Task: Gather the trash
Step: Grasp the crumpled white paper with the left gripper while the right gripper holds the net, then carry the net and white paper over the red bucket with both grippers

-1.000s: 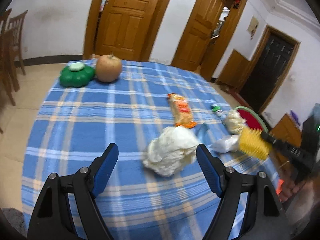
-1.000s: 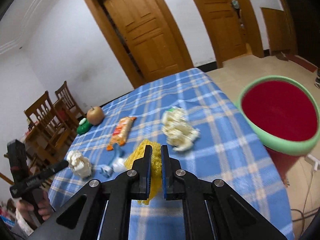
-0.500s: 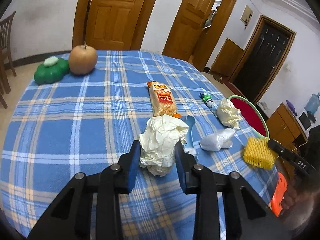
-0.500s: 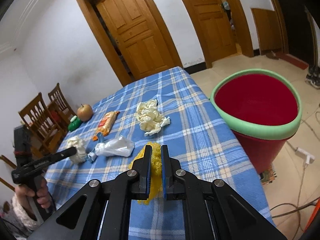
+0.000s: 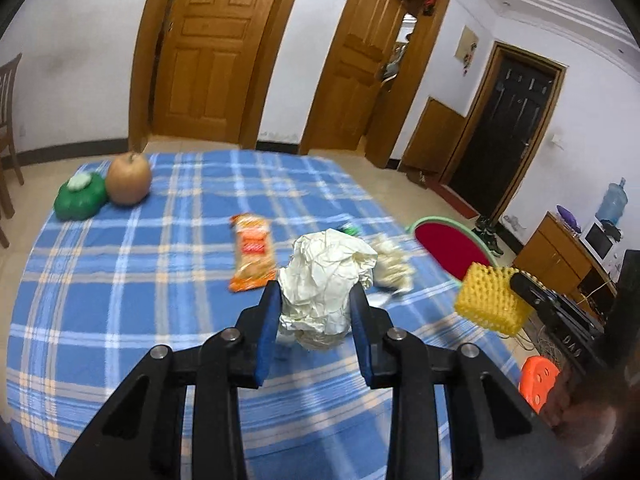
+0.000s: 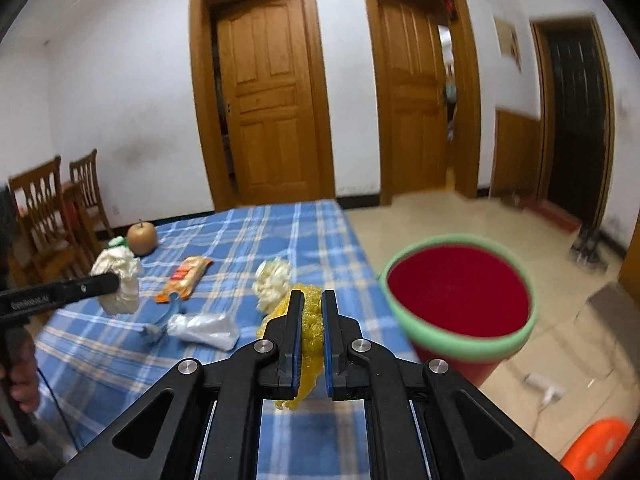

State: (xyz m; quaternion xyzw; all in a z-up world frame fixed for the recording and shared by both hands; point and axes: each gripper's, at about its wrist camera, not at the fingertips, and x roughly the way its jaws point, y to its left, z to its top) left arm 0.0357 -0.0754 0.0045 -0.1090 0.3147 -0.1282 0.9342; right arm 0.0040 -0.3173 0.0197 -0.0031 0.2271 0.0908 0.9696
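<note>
Left wrist: crumpled paper [image 5: 324,280] upright

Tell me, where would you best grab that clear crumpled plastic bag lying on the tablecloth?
Probably at its bunched end beside the blue spoon, coming from above. The plastic bag lies flat on the tablecloth, so a sideways approach would likely slide over it; the gathered folds give the pads something thick to pinch. It sits apart from the orange snack packet.

Two crumpled paper wads [image 6: 116,280] [image 6: 272,282], one yellow foam net [image 6: 310,308], one clear plastic bag [image 6: 204,326], one orange snack packet [image 6: 184,278], one apple [image 6: 141,238], one green pumpkin-shaped container [image 5: 80,198], one red bin [image 6: 460,304], two wooden chairs [image 6: 40,216] [image 6: 90,188], one orange stool [image 6: 596,452].
</note>
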